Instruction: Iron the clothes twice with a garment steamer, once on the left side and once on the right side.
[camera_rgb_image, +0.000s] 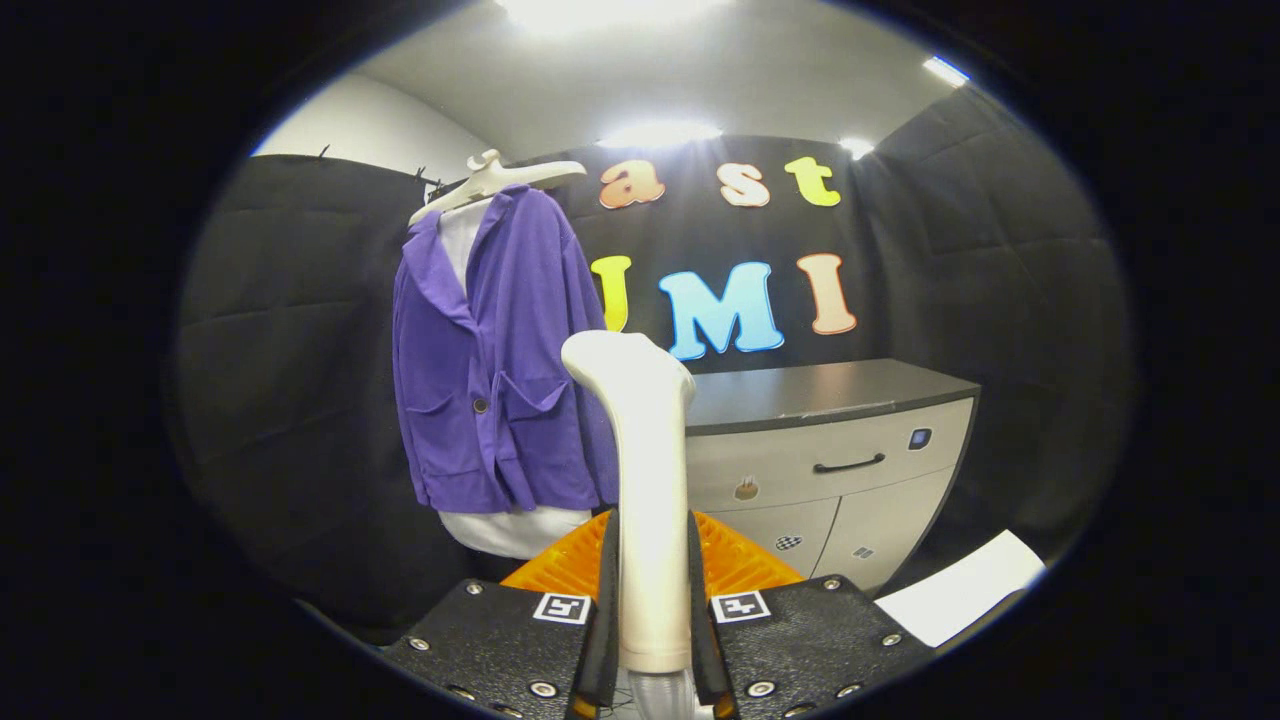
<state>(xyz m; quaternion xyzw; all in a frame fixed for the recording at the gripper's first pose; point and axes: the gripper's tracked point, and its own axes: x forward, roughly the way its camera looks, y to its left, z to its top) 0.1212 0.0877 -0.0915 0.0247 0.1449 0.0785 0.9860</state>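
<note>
A white garment steamer (646, 470) stands upright between my fingers, its head bent toward the jacket. My gripper (652, 545) is shut on the steamer's handle, both fingers pressing its sides. A purple jacket (495, 350) hangs over a white garment on a white hanger (497, 180), beyond the fingers and to their left. The steamer head sits just right of the jacket's lower half, a short way in front of the cloth.
A grey cabinet (830, 450) with a dark top, a drawer and doors stands beyond the fingers to the right. A white sheet (960, 585) lies low on the right. Black cloth walls close the booth all round.
</note>
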